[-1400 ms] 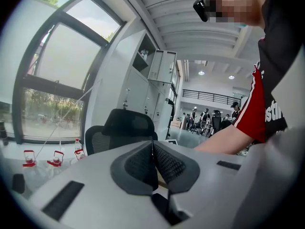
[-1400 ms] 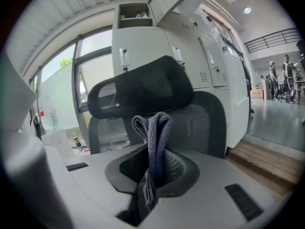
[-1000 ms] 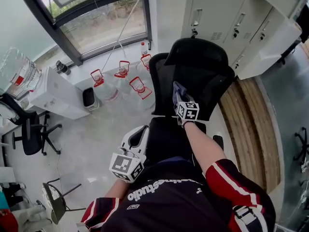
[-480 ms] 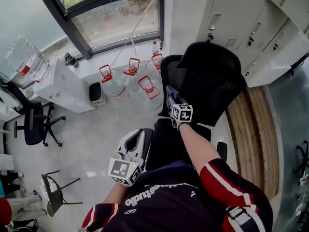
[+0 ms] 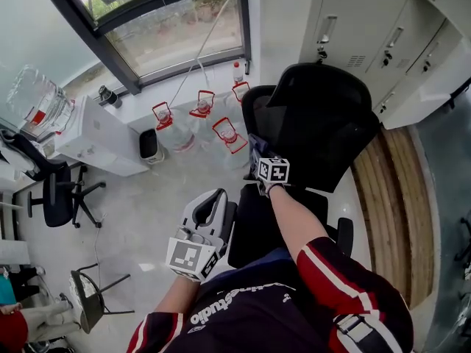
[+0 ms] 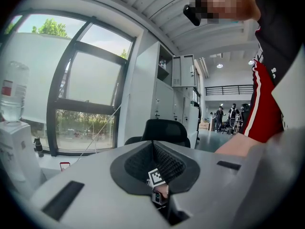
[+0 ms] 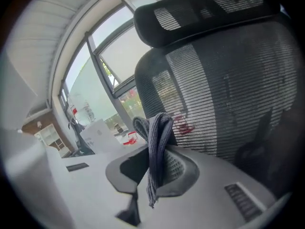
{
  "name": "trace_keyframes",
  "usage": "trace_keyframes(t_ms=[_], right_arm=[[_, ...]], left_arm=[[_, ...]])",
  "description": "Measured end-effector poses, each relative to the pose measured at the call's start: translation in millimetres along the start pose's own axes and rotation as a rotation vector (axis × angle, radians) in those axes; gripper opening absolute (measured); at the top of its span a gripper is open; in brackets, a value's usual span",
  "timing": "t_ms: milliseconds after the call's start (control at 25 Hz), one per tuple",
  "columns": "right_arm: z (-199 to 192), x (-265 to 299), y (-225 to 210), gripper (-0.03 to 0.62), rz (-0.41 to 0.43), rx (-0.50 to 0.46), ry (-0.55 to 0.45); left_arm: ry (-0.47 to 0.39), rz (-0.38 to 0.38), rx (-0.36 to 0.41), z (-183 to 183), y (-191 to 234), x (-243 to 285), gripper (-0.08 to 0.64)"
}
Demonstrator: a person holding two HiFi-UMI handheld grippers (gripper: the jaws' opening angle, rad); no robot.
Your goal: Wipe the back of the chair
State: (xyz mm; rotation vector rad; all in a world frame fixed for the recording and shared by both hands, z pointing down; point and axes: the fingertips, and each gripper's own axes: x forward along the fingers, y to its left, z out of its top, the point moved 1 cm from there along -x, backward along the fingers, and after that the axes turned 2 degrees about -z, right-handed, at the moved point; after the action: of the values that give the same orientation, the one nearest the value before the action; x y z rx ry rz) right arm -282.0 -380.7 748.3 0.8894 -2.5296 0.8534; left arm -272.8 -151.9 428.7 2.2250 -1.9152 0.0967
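A black mesh office chair (image 5: 316, 127) stands in front of me, its backrest (image 7: 228, 94) and headrest (image 7: 205, 8) filling the right gripper view. My right gripper (image 5: 261, 157) (image 7: 155, 151) is shut on a grey-blue cloth (image 5: 255, 145) (image 7: 155, 142), held at the left part of the backrest, low down. From these views I cannot tell whether cloth and mesh touch. My left gripper (image 5: 210, 203) (image 6: 153, 146) hangs to the left of the seat, shut with nothing in it. Its view looks at the chair from a distance.
Three water jugs with red handles (image 5: 221, 132) stand on the floor left of the chair, beside a small bin (image 5: 149, 145) and a white dispenser (image 5: 96, 138). Grey lockers (image 5: 346, 13) stand behind. Another black chair (image 5: 55, 201) and a stool (image 5: 88, 300) are at the far left.
My right gripper has carried the cloth leftward across the backrest, nearer its left edge. The left gripper has hardly moved.
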Motion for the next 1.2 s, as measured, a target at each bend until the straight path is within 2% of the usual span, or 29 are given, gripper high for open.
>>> trace_keyframes(t_ms=[240, 520, 760, 1000, 1200], right_arm=[[4.0, -1.9, -15.1, 0.057, -0.031, -0.004, -0.008], [14.7, -23.4, -45.3, 0.057, -0.078, -0.018, -0.025], [14.2, -55.8, -85.9, 0.057, -0.150, -0.002, -0.041], [15.4, -88.4, -130.9, 0.057, -0.217, 0.029, -0.066], [14.4, -118.6, -169.7, 0.057, -0.276, 0.063, -0.094]], left_arm=[[0.011, -0.012, -0.014, -3.6, -6.0, 3.3, 0.028], [0.042, -0.082, -0.019, -20.0, -34.0, 9.0, 0.028], [0.014, -0.139, -0.018, -12.3, -53.4, 21.4, 0.028], [0.015, -0.185, 0.006, -11.1, -72.5, 39.8, 0.028], [0.027, -0.253, 0.029, -13.8, -97.1, 56.1, 0.028]])
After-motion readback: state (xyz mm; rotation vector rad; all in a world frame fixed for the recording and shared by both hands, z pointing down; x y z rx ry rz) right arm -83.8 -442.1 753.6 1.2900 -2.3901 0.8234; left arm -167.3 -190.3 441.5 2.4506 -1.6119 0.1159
